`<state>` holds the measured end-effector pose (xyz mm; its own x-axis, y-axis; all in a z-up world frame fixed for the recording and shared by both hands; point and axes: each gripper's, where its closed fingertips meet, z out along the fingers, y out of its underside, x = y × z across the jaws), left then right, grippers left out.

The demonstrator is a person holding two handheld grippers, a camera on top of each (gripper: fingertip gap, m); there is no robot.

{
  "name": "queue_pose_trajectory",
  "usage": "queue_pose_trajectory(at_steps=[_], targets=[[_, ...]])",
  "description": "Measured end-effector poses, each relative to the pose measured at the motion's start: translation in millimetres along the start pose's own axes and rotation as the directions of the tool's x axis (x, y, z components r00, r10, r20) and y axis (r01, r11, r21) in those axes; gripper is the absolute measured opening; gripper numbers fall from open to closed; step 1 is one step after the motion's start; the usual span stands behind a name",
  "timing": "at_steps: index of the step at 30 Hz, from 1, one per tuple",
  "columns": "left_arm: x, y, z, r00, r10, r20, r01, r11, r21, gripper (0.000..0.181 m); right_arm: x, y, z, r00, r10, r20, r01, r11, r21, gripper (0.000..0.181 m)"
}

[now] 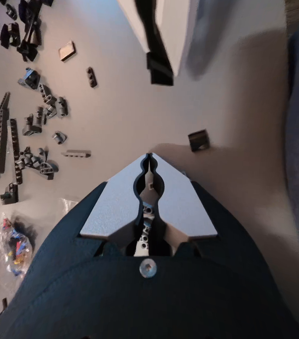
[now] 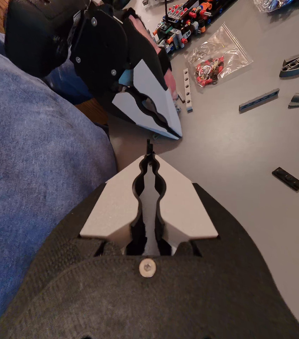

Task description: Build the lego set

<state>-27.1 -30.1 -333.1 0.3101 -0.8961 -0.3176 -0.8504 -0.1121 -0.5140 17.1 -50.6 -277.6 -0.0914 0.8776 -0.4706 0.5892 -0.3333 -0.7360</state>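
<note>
The right gripper is pinched shut on a tiny black lego pin poking out past its tips, while the left gripper looks closed with nothing I can make out in its tips, parked just ahead over the grey tabletop. The half-built black lego model with red and orange connectors sits well apart at the far edge, so I'd bring the pin over slowly, line it up straight with its hole, and steady the model with the left before pushing.
</note>
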Motion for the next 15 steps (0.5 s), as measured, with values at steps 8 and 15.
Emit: queue_pose_trajectory(at_steps=[8,15], targets=[[8,12,-34,0.994,-0.005,-0.112,0.006,1.000,0.015,0.005,-1,6,-1,0.999,0.001,0.033,-0.002,1.000,0.008,0.001],[21,17,-23,0.984,0.156,-0.085,-0.157,0.988,-0.006,0.007,-4,6,2,0.999,-0.013,0.052,0.013,1.000,0.007,0.001]])
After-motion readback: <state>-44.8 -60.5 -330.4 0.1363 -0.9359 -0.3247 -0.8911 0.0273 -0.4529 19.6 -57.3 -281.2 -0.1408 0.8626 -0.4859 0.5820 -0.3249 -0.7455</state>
